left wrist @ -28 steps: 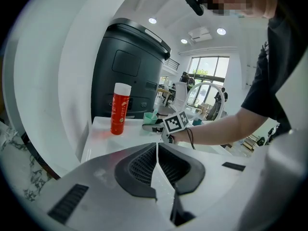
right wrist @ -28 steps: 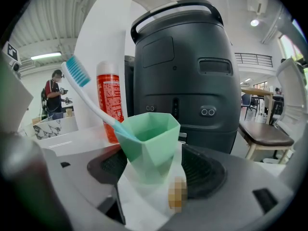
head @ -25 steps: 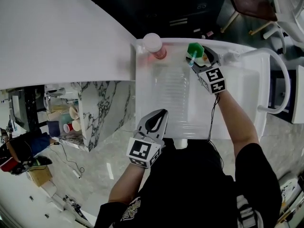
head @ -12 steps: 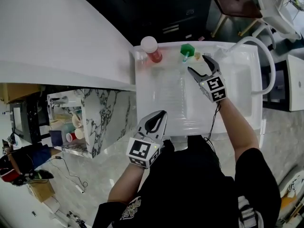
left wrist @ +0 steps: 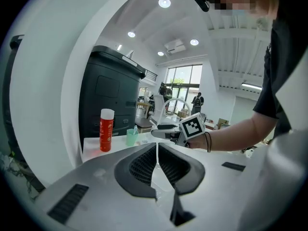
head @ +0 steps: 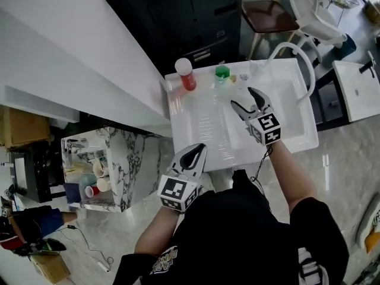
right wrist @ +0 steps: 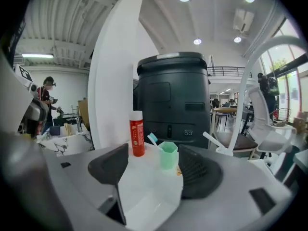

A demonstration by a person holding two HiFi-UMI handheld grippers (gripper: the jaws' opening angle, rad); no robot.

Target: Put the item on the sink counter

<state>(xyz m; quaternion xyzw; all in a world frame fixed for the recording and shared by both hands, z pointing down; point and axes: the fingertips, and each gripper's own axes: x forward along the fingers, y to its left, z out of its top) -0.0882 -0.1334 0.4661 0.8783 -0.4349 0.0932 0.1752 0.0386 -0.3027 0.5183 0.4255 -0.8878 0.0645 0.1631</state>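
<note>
Nearest: left gripper [head: 199, 149] at the near rim of the sink [head: 208, 123], jaws pressed together, nothing between them. Confirmed in left gripper view: only a thin seam between the ribbed pads [left wrist: 140, 166]. Marbled unit [head: 127, 153] off to the left of it, lower than the sink.

Further in: right gripper [head: 241, 98] over the basin, pointing at the back ledge. Jaws spread wide, empty. Only white basin and the ledge showing between them in right gripper view.

On the sink's back ledge: green cup [head: 222, 72], upright, with a toothbrush [right wrist: 152, 138] standing in it and leaning toward the red bottle [head: 184, 74]. Clear gap between cup and the right gripper's tips, no contact. Bottle upright, white cap, at the ledge's left corner, near the cup but apart from it. Small bits just right of the cup, too small to tell. White arched faucet [head: 295, 57] rising from the right end of the ledge and curving over the basin side.

Behind the sink: dark cabinet [head: 196, 10]. White wall panel [head: 71, 46] to the left of it. Chair [head: 270, 13] farther back on the right.
</note>
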